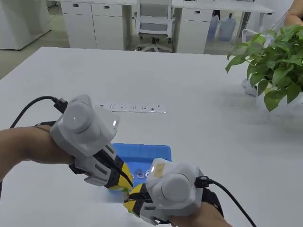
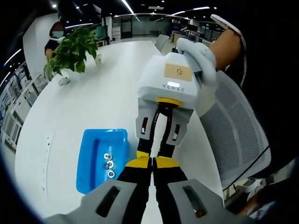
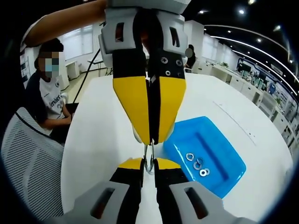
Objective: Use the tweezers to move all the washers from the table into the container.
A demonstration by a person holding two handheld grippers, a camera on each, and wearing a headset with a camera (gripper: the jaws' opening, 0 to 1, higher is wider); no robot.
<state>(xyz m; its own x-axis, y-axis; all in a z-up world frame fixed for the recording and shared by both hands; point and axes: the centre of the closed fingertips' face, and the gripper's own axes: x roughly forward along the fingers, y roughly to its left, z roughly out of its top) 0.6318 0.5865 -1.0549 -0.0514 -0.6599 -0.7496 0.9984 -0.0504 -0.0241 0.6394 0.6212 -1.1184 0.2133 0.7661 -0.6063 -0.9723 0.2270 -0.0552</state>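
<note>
Three washers (image 3: 196, 164) in blue container (image 3: 212, 144) | white tabletop (image 1: 189, 85): power strip (image 1: 133, 108), potted plant (image 1: 274, 66) | cabinets (image 1: 80, 23), chair (image 1: 154, 26) behind | left tongs (image 2: 152, 164), right tongs (image 3: 149, 164) both pinching tweezers (image 3: 149, 154).

Bright, even ceiling lights (image 2: 127, 5), soft shadows on the table (image 1: 189, 94); gripper views bend at edges.

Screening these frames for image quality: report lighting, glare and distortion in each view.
Head view: soft even light, faint shadow beneath the plant. Left gripper view: fisheye bends the table edge, ceiling lights glare. Right gripper view: washers in the blue container look sharp, the left gripper looms oversized.
</note>
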